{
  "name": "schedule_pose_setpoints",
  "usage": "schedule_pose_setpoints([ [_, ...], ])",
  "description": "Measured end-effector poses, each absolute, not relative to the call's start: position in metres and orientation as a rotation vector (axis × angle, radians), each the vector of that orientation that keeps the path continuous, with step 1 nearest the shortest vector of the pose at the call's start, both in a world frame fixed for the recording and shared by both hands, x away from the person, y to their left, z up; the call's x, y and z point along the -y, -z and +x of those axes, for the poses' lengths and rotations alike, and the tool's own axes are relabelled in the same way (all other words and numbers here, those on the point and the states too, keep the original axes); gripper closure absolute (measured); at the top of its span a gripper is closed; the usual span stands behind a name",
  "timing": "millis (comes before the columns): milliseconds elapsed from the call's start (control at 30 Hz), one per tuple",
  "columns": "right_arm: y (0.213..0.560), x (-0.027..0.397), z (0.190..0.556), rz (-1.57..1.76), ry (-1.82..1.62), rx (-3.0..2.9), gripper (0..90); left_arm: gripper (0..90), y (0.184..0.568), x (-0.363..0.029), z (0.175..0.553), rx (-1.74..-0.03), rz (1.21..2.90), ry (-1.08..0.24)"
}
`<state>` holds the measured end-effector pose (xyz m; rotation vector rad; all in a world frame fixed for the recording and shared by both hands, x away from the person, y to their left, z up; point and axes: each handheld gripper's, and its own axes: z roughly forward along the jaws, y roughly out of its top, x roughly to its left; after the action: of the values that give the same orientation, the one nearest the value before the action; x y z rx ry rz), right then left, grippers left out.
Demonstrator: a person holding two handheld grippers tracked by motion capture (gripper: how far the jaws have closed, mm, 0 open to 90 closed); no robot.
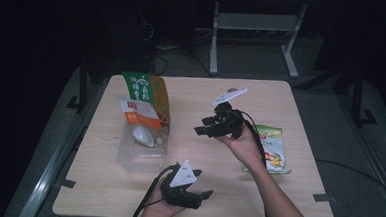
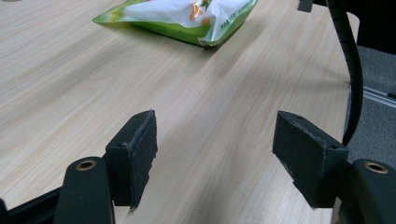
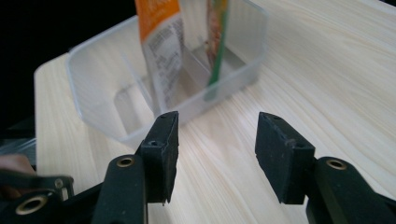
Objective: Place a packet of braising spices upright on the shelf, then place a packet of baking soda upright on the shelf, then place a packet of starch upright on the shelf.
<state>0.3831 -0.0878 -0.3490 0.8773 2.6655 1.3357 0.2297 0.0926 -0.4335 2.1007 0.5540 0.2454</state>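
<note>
Snack packets number three by my count: two stand upright in the clear plastic divided bin (image 1: 141,156) at the table's left, a tall green-and-orange pouch (image 1: 149,93) at its far end and a white-and-orange packet (image 1: 139,113) just in front of it, while one green-and-white bag (image 1: 270,145) lies flat near the right edge, well apart from the bin. Something white and rounded (image 1: 143,136) sits in the bin too; I cannot tell what it is.

I see two grippers. My left gripper (image 1: 196,198) hangs low over the near edge, jaws spread wide with nothing between them; its own view looks across bare wood toward the flat green-and-white bag (image 2: 182,18). My right gripper (image 1: 205,128) is held above the table's middle, jaws also apart and empty, facing the clear bin (image 3: 154,88).

One pale wood-grain table (image 1: 301,109) carries everything. Around it the room is dark, with grey floor, loose cables, and a white metal frame (image 1: 255,36) beyond the far edge.
</note>
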Motion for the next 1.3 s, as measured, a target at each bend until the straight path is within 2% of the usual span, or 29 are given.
schedule_pose_setpoints([
  [533,0.354,0.157,0.367,1.078,-1.256,-2.596,39.6,29.5,0.431,-0.09,0.235,-0.545,2.111,-0.244],
  [1300,0.362,0.208,0.349,1.174,-1.201,-2.537,37.2,30.2,0.42,-0.078,0.243,-0.527,2.128,-0.25],
])
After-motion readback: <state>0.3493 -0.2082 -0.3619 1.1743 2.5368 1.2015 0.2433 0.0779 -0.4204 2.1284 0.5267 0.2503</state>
